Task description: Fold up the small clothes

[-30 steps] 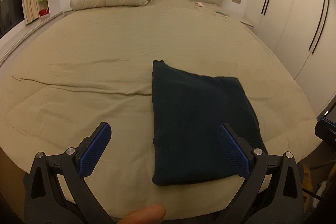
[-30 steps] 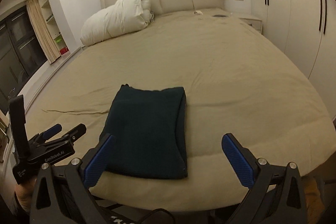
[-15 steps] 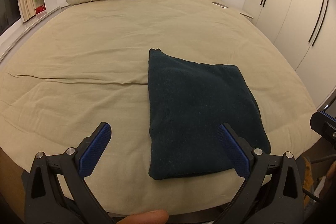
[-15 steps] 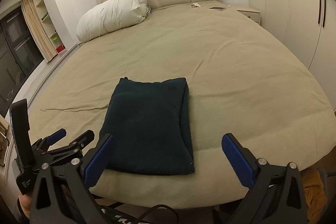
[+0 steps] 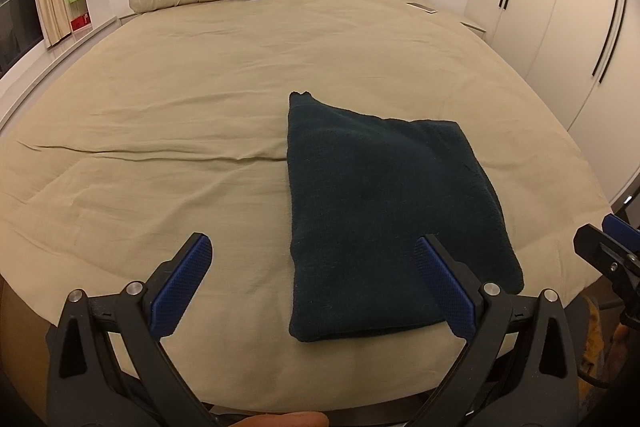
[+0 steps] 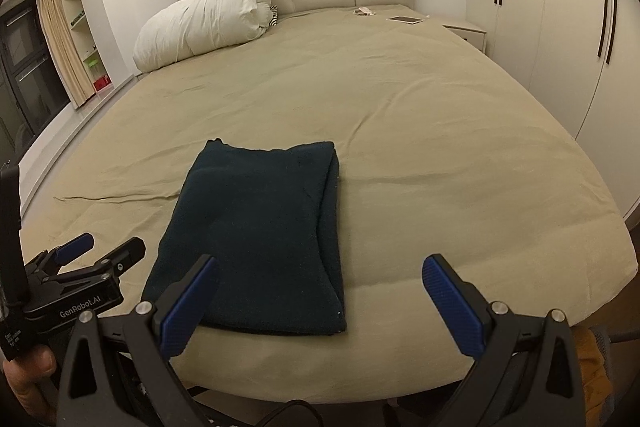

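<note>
left hand-held gripper (image 5: 310, 273) wide open, empty | right hand-held gripper (image 6: 320, 291) wide open, empty | folded garment (image 5: 384, 211) untouched

Both tools, left tool (image 5: 310, 267) and right tool (image 6: 320, 279), now nearer the folded garment (image 5: 384, 211) (untouched).

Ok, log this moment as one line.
garment: dark green folded cloth flat on bed | left gripper: open, empty | right gripper: open, empty | contact: none

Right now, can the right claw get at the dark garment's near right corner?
Probably yes. The right claw hangs open just short of the folded dark garment at the bed edge, with nothing between them.
</note>
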The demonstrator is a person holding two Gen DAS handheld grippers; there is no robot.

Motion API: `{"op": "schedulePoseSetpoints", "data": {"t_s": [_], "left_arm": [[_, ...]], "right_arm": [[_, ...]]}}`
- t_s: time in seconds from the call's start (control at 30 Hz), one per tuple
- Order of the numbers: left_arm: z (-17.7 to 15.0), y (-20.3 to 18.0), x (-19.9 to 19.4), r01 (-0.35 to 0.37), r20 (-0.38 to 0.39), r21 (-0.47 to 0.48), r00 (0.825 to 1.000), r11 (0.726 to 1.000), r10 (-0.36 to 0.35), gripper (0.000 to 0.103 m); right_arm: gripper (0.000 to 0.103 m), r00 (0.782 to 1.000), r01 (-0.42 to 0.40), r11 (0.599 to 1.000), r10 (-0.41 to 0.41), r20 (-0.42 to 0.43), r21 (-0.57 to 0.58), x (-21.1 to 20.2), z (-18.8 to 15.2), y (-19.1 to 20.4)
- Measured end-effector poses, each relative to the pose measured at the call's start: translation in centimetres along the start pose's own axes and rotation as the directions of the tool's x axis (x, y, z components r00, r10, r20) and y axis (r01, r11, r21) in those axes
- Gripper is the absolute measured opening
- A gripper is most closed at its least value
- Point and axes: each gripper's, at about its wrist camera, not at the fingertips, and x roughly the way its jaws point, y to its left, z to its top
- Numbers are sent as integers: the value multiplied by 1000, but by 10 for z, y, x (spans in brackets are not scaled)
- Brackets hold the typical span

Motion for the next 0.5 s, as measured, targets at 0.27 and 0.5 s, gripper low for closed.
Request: {"op": "schedulePoseSetpoints", "data": {"t_s": [0.27, 0.5], "left_arm": [[-1, 0, 4, -6, -9, 4, 1000, 1000, 6, 103], [-1, 0, 6, -8, -11, 3, 1000, 1000, 8, 103]], "right_arm": [[103, 1000, -1, 1000, 1, -5, -1, 2, -2, 2], [103, 1000, -1, 1000, 1, -7, -5, 4, -4, 4]]}}
